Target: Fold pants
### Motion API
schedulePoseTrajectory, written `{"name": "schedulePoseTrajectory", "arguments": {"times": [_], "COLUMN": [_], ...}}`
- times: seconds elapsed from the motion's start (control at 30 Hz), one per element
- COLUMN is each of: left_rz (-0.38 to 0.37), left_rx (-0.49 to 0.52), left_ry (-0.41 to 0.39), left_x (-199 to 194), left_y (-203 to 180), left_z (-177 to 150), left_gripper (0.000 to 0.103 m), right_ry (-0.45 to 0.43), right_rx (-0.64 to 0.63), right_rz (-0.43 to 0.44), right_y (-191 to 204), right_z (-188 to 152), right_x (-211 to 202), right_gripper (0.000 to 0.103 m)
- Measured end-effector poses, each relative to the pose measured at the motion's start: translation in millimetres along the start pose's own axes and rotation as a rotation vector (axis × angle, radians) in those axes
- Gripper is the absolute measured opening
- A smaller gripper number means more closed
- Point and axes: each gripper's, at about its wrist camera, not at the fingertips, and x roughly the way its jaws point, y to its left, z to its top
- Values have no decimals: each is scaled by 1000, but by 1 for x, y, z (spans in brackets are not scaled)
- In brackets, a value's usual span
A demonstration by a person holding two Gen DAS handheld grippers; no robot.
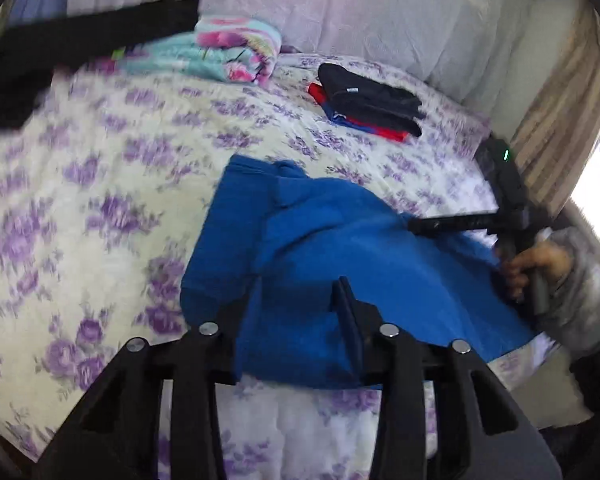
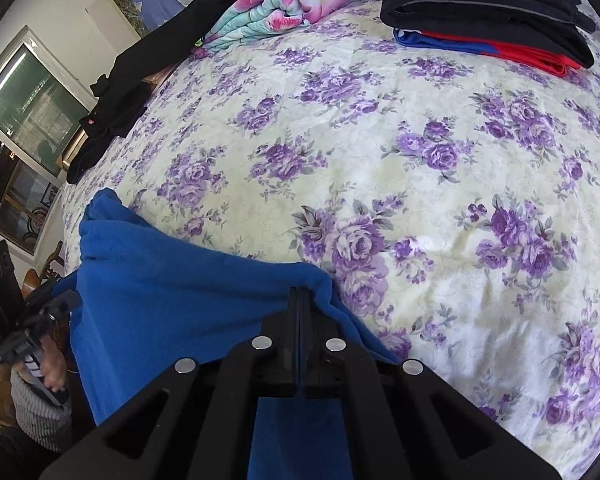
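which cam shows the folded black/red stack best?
Right wrist view: the folded stack is sharp, large, black layers over red and blue edges clear. Left wrist view shows the same stack whole but smaller, farther off and slightly blurred.

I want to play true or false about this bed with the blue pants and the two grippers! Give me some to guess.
1. The blue fleece pants lie on a bedspread with purple flowers. True.
2. The right gripper is wide open. False: it is shut on the pants' edge.
3. A pile of folded black, red and blue clothes sits farther up the bed. True.
4. The rolled flowery blanket is plain green. False: it is pink and turquoise.
5. The left gripper has blue fabric between its fingers. True.
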Motion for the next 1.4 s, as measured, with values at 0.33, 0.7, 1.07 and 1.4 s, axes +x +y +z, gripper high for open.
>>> {"name": "schedulePoseTrajectory", "arguments": {"times": [0.33, 0.7, 1.07, 1.4], "left_rz": [332, 290, 46, 86], "left_rx": [277, -8, 278, 264], "left_ry": [-30, -94, -21, 109], "left_x": [18, 5, 40, 115], "left_y": [-76, -28, -161, -161], "left_z": [7, 4, 13, -15], "left_gripper": [77, 96, 96, 96], "right_ry": [-101, -573, -738, -769], "right_rx": [-194, 159, 713, 581], "right_rz": [-360, -303, -208, -204], "right_y": [34, -36, -127, -134], "right_z": [-17, -138, -347, -301], "right_x": [-14, -211, -290, -257], "right_gripper": [62, 78, 74, 21]}}
